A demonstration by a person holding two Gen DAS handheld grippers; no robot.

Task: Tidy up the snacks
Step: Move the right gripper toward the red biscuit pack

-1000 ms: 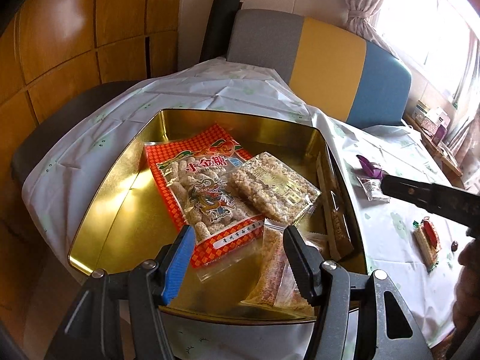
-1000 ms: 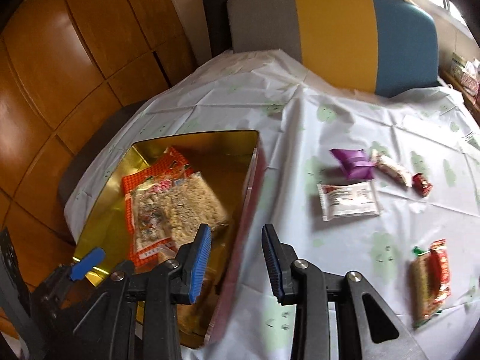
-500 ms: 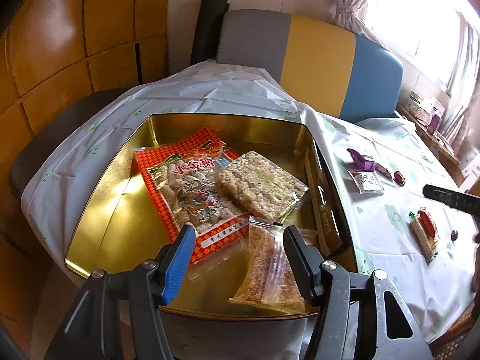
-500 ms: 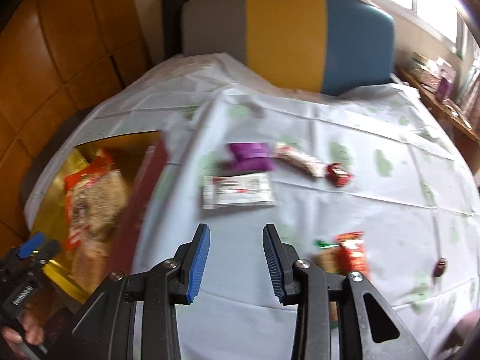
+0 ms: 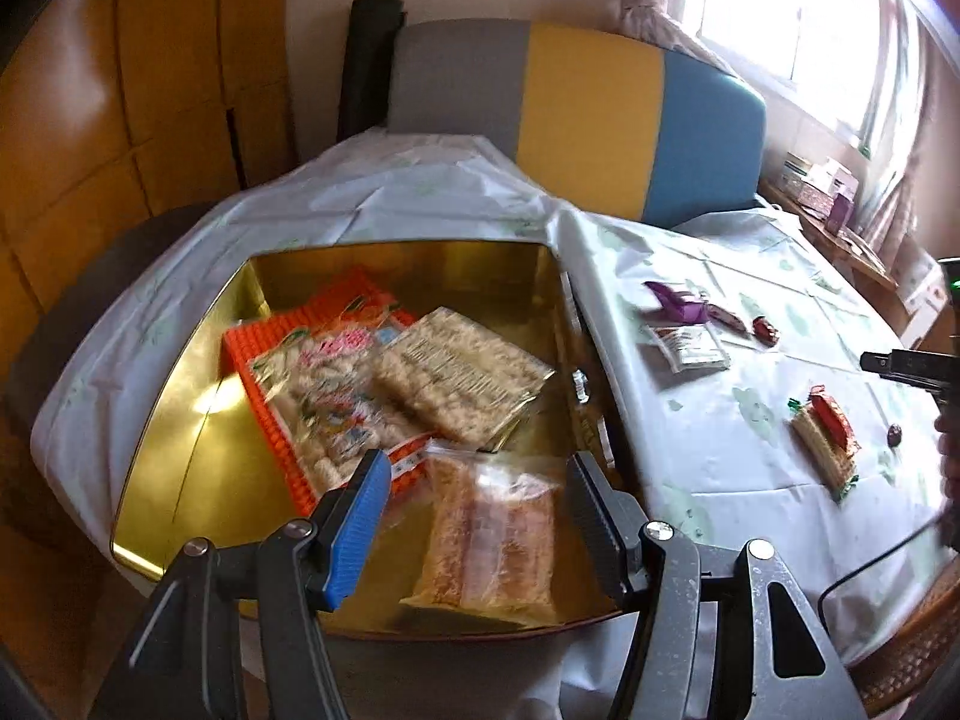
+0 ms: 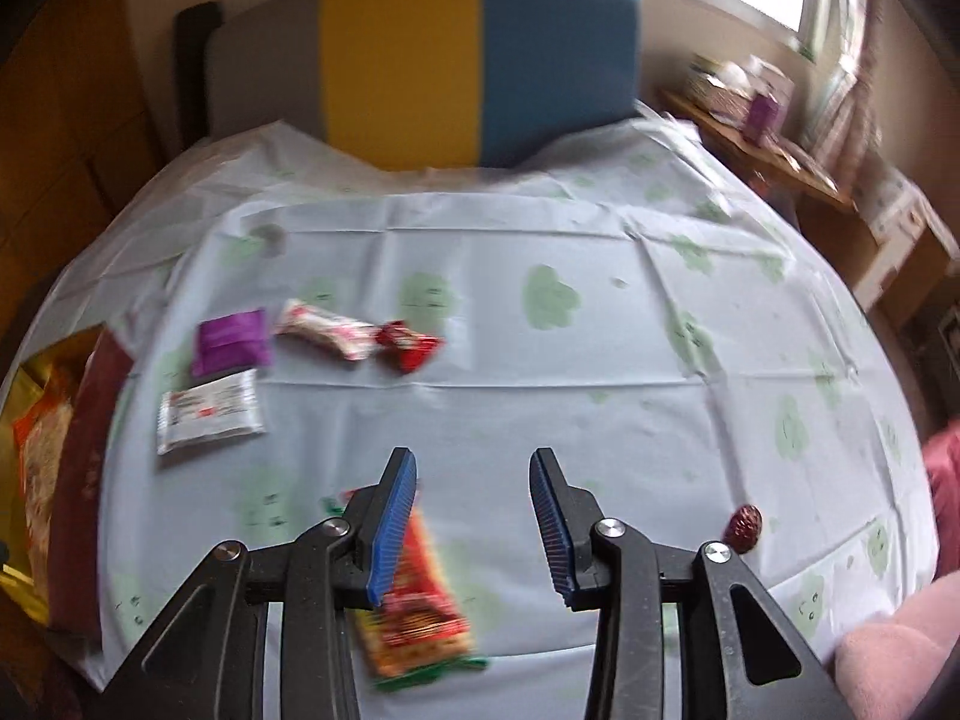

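My right gripper (image 6: 474, 516) hangs empty over the bench (image 6: 600, 348), jaws just eased wider, the red-and-green snack packet (image 6: 420, 612) under its left finger, likely my next pick. My left gripper (image 5: 474, 516) waits released above the gold tin (image 5: 180, 480), over a clear bag of snacks (image 5: 498, 546) lying inside. Farther off, the white sachet (image 6: 210, 411) and purple packet (image 6: 231, 341) lie loose.

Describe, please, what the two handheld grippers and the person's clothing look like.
Both the left gripper and right gripper are black, with silver pivot bolts and ribbed finger pads; three pads look blue, the left gripper's right one black. A pink sleeve shows.
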